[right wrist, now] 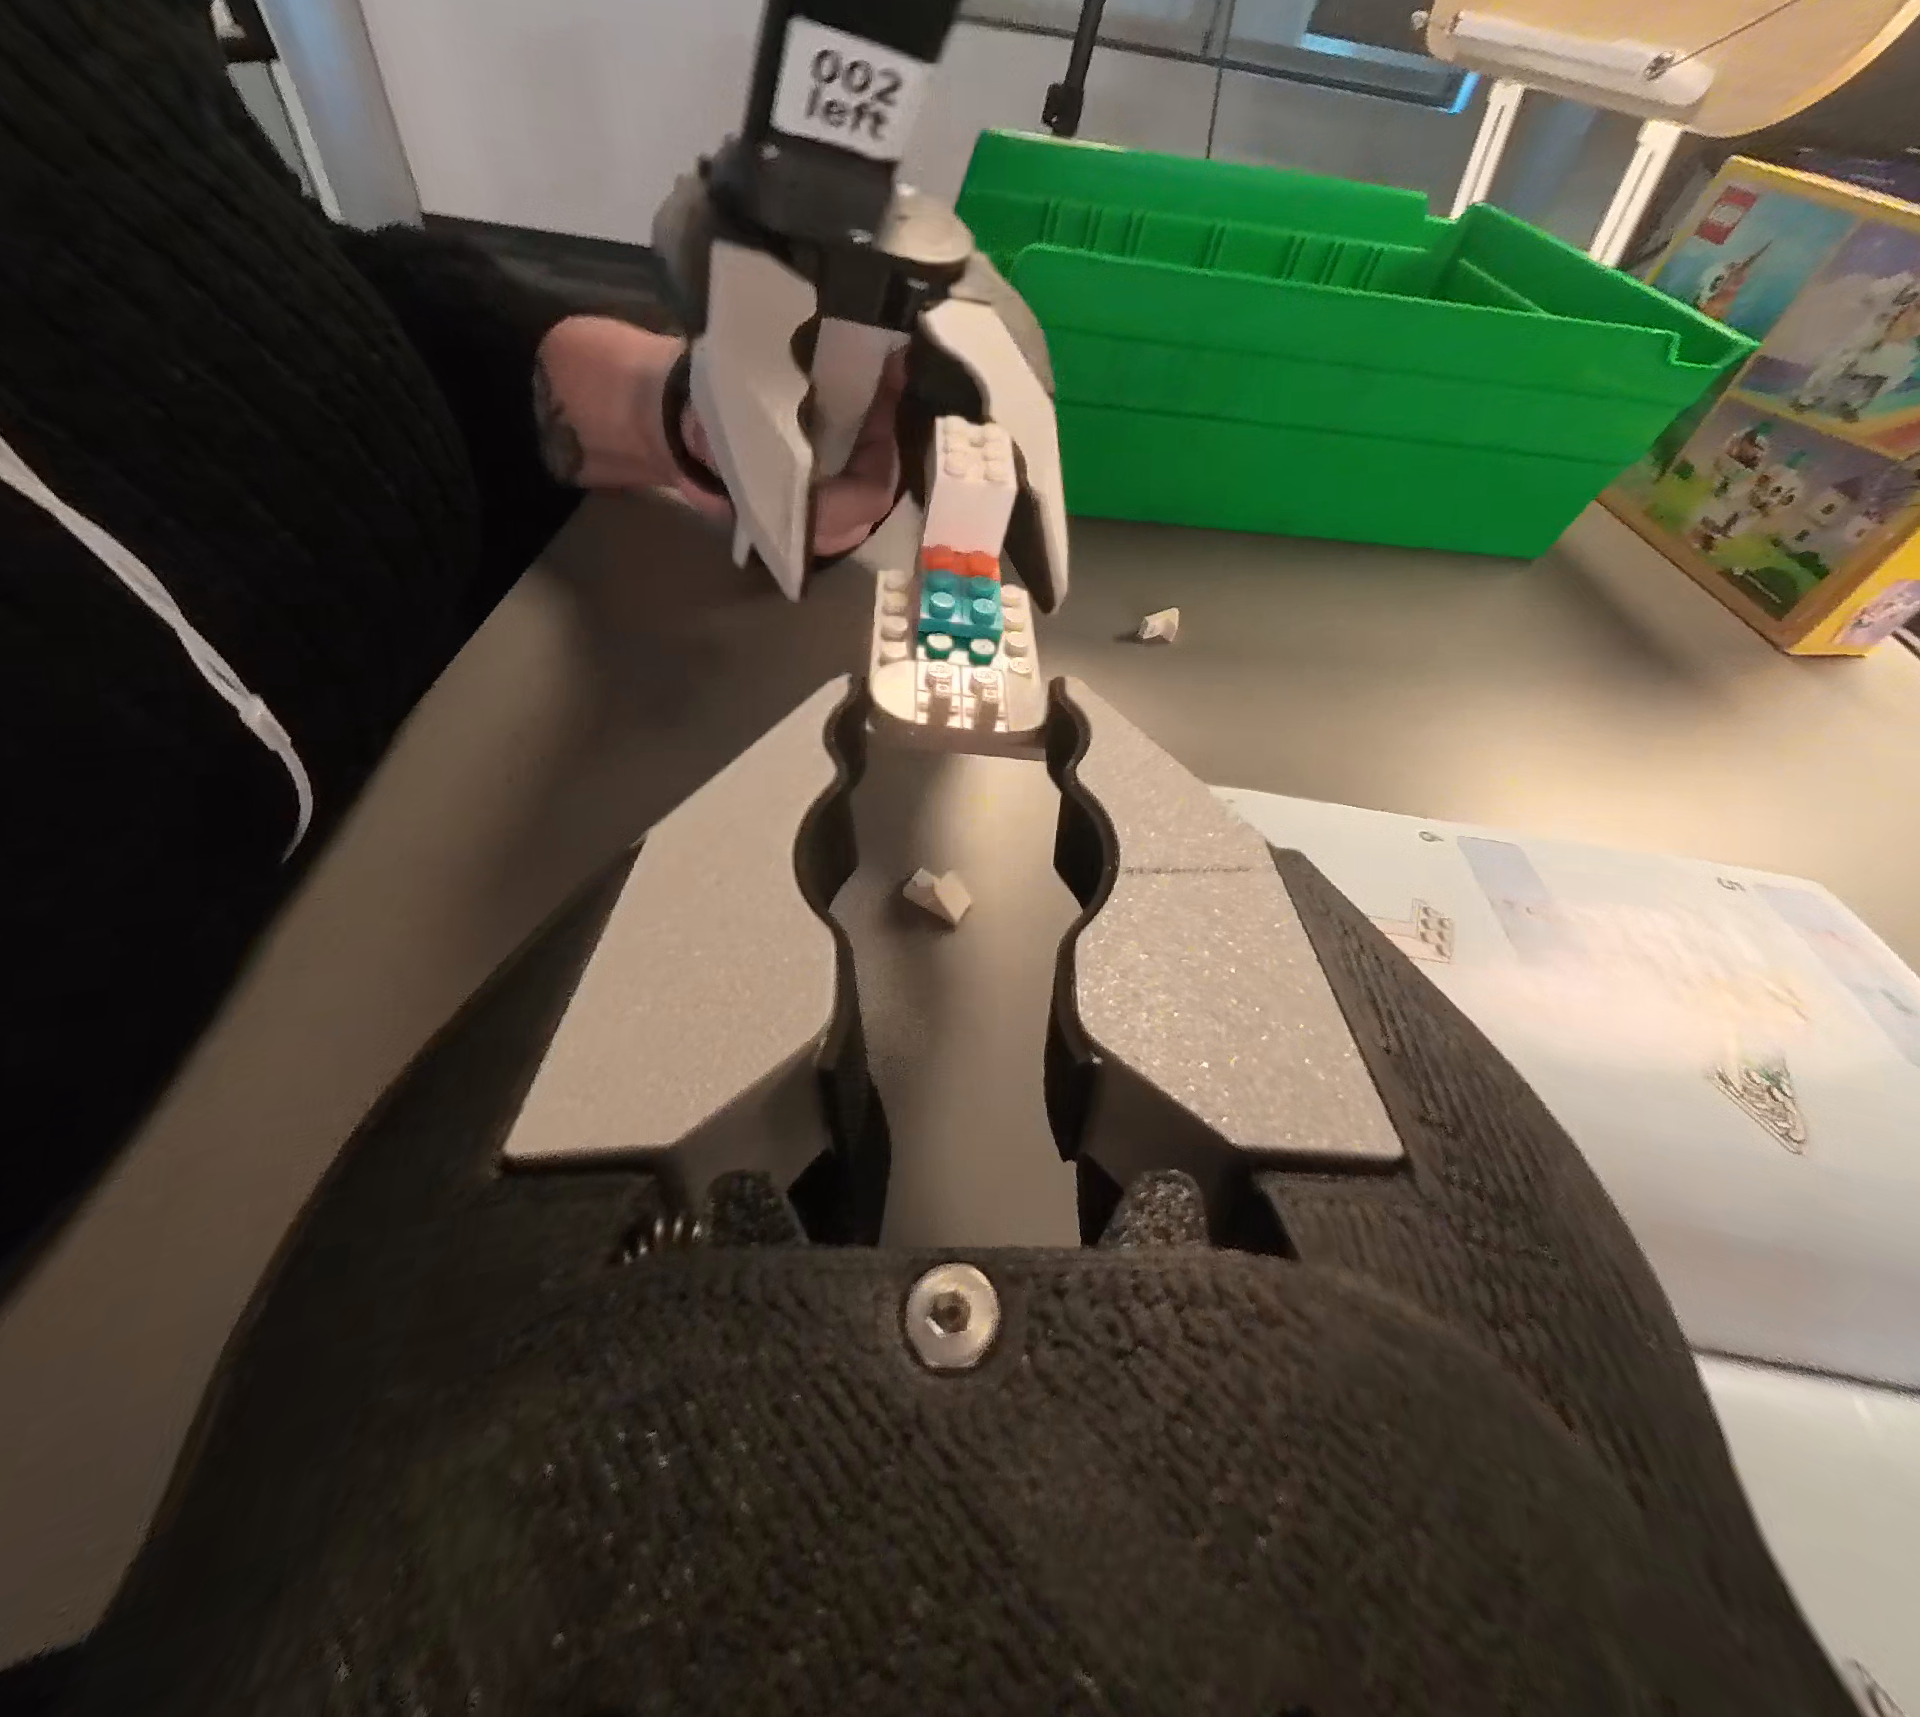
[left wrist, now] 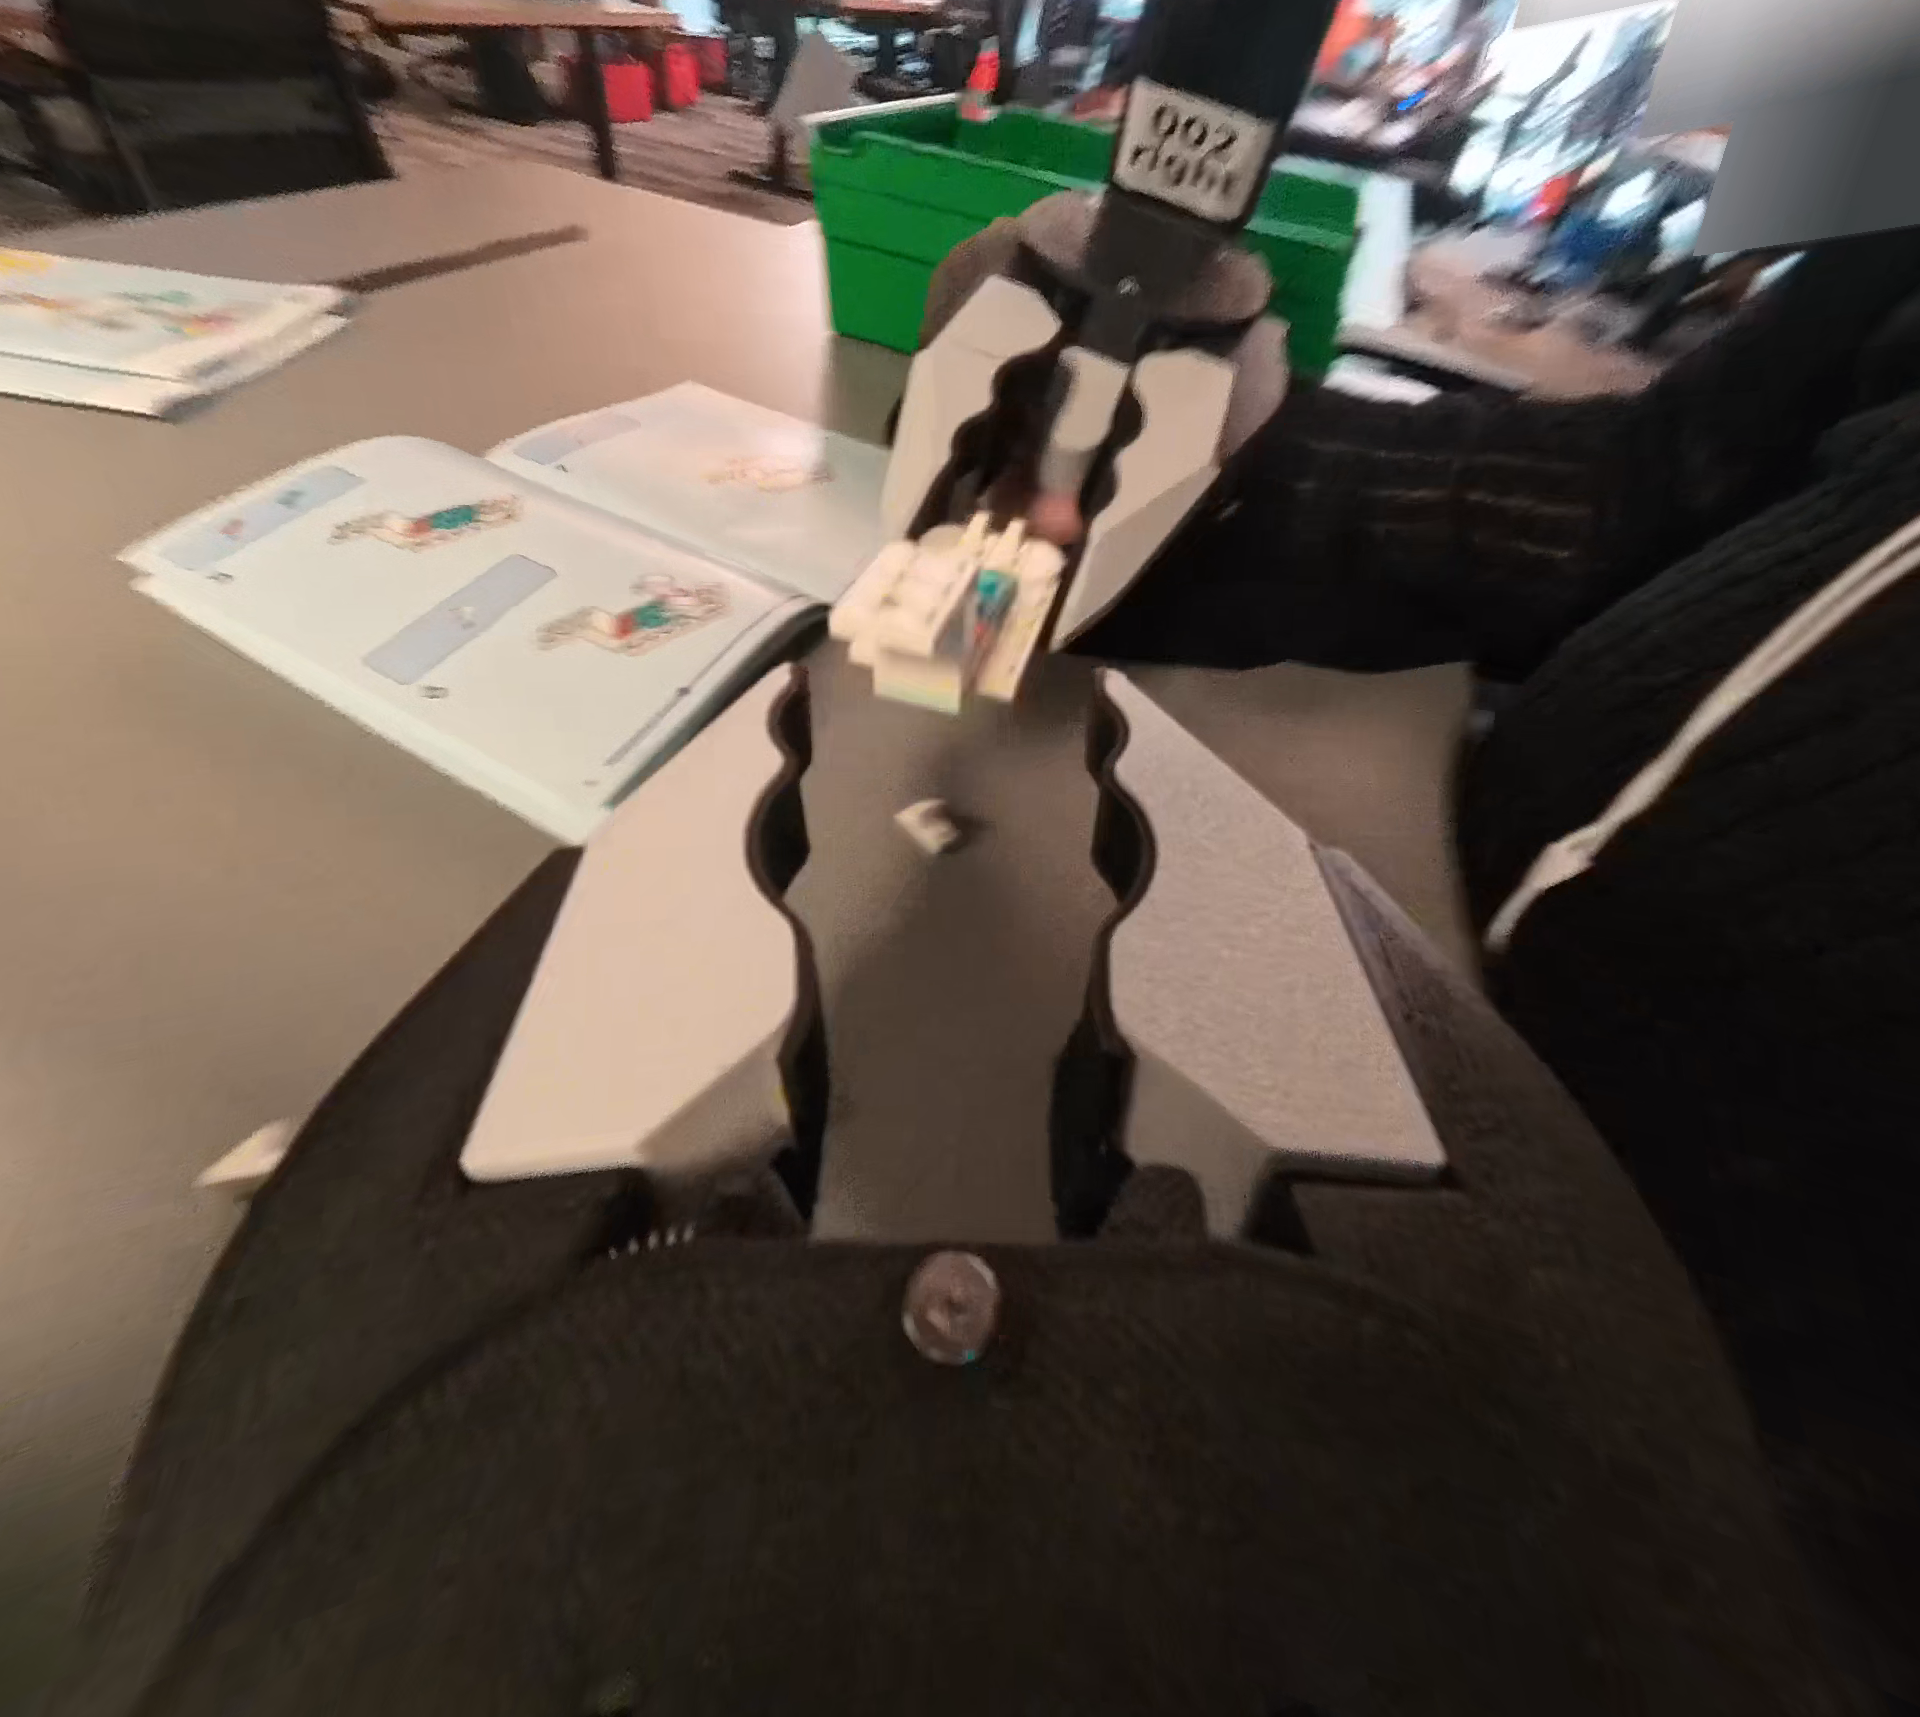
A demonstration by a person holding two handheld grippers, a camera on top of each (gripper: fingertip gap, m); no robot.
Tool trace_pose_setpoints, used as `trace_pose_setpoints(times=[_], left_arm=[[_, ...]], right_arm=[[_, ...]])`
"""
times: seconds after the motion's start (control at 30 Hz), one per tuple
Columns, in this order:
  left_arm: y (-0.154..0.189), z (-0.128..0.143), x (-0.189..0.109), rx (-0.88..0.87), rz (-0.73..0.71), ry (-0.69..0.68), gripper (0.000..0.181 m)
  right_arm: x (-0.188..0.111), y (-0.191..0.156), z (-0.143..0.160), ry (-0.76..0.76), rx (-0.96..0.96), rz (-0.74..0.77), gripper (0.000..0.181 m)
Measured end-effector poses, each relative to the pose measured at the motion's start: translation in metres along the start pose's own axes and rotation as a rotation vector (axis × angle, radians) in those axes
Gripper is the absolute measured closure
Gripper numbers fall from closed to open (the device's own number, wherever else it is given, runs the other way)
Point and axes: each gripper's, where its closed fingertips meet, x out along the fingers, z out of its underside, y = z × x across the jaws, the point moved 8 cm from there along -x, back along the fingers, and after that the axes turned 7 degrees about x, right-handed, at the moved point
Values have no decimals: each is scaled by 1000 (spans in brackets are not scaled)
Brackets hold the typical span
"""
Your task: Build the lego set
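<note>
Right now the lego assembly (right wrist: 956,628), a pale plate carrying teal and red bricks with a white block standing at one end, is held in the air above the desk (left wrist: 208,836), between the two grippers. The right gripper (right wrist: 961,711) has its jaws clamped on the rounded end of the plate. The left gripper (right wrist: 914,592) faces it from the other side with its jaws apart. In the right wrist view the white block sits in that gap and seems to touch one finger, while the left wrist view shows the assembly (left wrist: 945,618) just ahead of the left gripper's (left wrist: 948,685) tips. A hand (right wrist: 623,431) in a black sleeve holds the left gripper's handle.

Beneath the assembly a small pale loose piece (right wrist: 935,898) lies on the desk, and a second loose piece (right wrist: 1158,625) lies nearer the green bin (right wrist: 1351,420), which stands towards the desk's far edge. An open instruction booklet (left wrist: 468,607) lies flat beside the grippers. A closed stack of booklets (left wrist: 156,327) sits farther along the desk. A yellow lego box (right wrist: 1787,420) stands just beside the bin.
</note>
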Motion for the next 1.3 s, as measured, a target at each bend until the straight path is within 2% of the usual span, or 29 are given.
trace_pose_setpoints(times=[0.17, 0.27, 0.37, 0.47, 0.57, 0.8, 1.07, 1.13, 1.17, 1.3], left_arm=[[1, -8, -19, 455, -434, -44, 125], [10, -5, -18, 736, -532, -117, 125], [12, 6, -7, 1040, -593, -264, 120], [11, 8, 0, 1338, -663, -296, 116], [6, 3, 5, 1389, -657, -247, 118], [11, 10, 25, 1408, -494, -203, 131], [4, 17, 25, 1416, -526, -275, 147], [3, 17, 24, 1430, -544, -286, 159], [3, 17, 24, 1437, -555, -288, 170], [3, 23, 18, 1426, -545, -358, 171]], right_arm=[[-3, 11, -2, 22, 49, 115, 148], [-4, 15, -3, 14, 54, 171, 148], [-1, 15, -4, 23, 84, 174, 148], [0, 17, -2, 11, 118, 189, 148], [2, 20, 0, -19, 131, 223, 148], [4, 23, -1, 11, 205, 235, 148], [7, 19, -1, 2, 189, 192, 148], [7, 18, 0, -8, 178, 185, 148], [8, 18, 1, -19, 170, 185, 148], [6, 12, 4, -83, 99, 122, 146]])
